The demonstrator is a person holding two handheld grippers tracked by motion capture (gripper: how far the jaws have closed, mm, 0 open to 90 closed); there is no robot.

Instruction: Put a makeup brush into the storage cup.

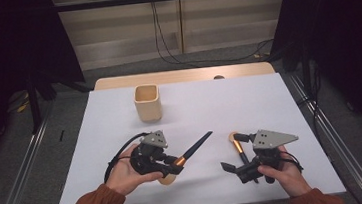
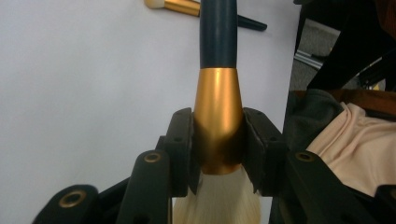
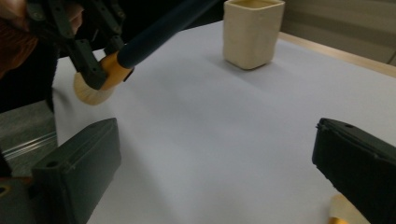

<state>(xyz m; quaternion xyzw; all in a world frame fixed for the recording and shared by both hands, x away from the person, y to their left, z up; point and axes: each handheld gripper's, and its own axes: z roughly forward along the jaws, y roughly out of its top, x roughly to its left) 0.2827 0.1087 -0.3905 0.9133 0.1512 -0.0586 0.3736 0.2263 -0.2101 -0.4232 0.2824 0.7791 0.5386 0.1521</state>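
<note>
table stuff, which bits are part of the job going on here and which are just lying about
In the job:
- large brush, clamped at its gold ferrule by the left gripper
- small brush, lying by the open right gripper
- beige cup, standing empty-looking, likely the holder

Lying about:
- cables on the floor beyond the table

1. The high view looks forward and down from above the person's side, taking in the whole white table (image 1: 269, 103) and the floor and wall beyond.
2. The left gripper view sits close behind its own jaws, facing along the big brush (image 2: 218, 116) across the tabletop (very near).
3. The right gripper view rides low over the table, facing the beige cup (image 3: 252, 31) and the left gripper (image 3: 95, 70).
4. All three share the white tabletop; the high view also holds that brush (image 1: 186, 153) and cup (image 1: 147, 102).
</note>
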